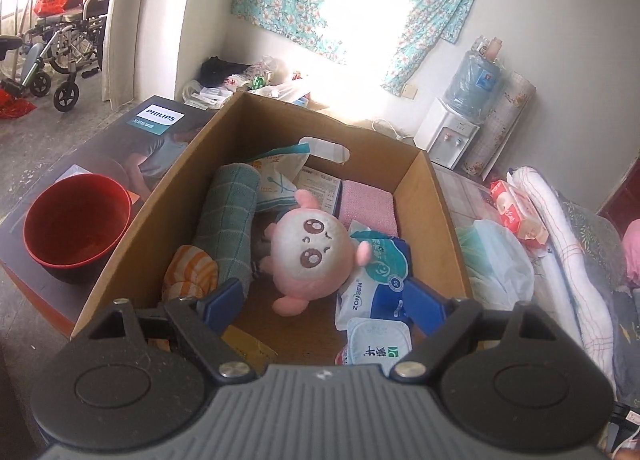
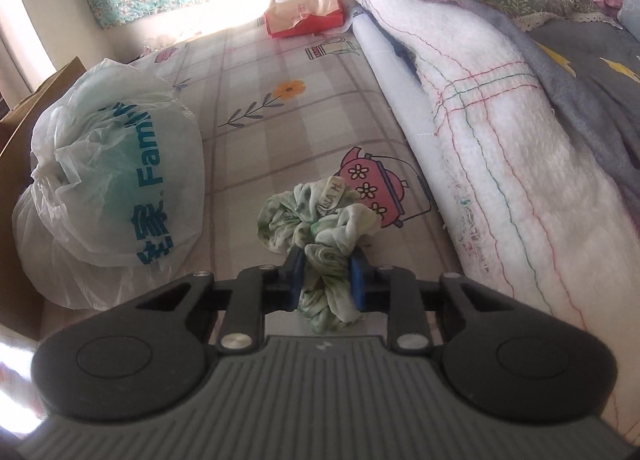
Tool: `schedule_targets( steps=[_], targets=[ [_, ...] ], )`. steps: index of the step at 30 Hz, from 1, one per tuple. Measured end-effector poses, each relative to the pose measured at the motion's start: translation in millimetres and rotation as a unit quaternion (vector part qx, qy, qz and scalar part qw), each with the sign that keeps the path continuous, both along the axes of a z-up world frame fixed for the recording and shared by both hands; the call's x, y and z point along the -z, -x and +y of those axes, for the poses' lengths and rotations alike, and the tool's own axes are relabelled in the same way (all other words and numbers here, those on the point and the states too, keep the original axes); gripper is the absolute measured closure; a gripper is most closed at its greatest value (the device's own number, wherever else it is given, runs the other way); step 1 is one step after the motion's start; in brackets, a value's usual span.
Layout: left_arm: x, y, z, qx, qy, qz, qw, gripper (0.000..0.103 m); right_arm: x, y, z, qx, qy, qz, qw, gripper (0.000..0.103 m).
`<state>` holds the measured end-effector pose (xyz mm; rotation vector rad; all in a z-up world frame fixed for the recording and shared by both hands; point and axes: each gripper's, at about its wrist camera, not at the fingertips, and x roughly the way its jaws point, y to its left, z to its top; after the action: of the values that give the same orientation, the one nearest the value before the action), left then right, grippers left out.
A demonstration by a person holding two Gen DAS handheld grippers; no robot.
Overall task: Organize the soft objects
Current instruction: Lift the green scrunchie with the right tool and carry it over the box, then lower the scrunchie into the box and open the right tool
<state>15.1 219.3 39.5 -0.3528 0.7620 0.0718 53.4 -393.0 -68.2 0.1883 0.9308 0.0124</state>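
Between right gripper (image 2: pixel 326 278) pads: green-white scrunchie (image 2: pixel 320 227), pinched, bulk bunched ahead on bed sheet (image 2: pixel 280 59). Cardboard box (image 1: pixel 424 195) lies left, beyond plastic bag (image 2: pixel 112 175). Left gripper (image 1: pixel 324 300) spread wide, empty, above box holding pink plush (image 1: pixel 308 252).

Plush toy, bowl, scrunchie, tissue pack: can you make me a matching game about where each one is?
Things:
1. pink plush toy
2. red bowl
3. green scrunchie
4. red tissue pack

Places:
A. between the right gripper's pads
B. inside the cardboard box
C. far end of the bed sheet, beside the quilt
D. outside the box, on the printed carton

Pairs: 1-B, 2-D, 3-A, 4-C
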Motion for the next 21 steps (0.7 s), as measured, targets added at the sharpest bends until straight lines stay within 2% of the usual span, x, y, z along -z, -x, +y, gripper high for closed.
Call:
schedule_targets(
  steps=[5,7,10,13,16,21],
  targets=[
    [0.6,12.1,12.3,-0.008,-0.004,-0.008,0.9999,0.015,-35.3,10.1,5.9,0.011,-0.025,-0.044,0.999,0.086],
    [-0.1,17.7,19.3,-0.013,-0.002,-0.012,0.9998,0.015,-64.6,14.6,18.3,-0.004,-0.036,-0.074,0.997,0.086],
    [-1.9,26.2,31.0,-0.028,-0.003,-0.018,0.9994,0.015,-107.8,16.9,51.2,-0.055,-0.051,-0.122,0.99,0.086],
    [-3.4,32.2,38.5,-0.038,-0.008,-0.022,0.999,0.015,-141.5,13.7,94.7,-0.13,-0.074,-0.153,0.977,0.086],
    [-3.6,38.2,47.3,-0.048,-0.005,-0.023,0.9986,0.015,-157.2,1.3,153.3,-0.219,-0.106,-0.154,0.957,0.085],
    [-0.9,45.9,59.7,-0.064,-0.006,-0.015,0.9978,0.015,-145.8,-25.7,246.1,-0.323,-0.14,-0.104,0.93,0.084]
  ],
)
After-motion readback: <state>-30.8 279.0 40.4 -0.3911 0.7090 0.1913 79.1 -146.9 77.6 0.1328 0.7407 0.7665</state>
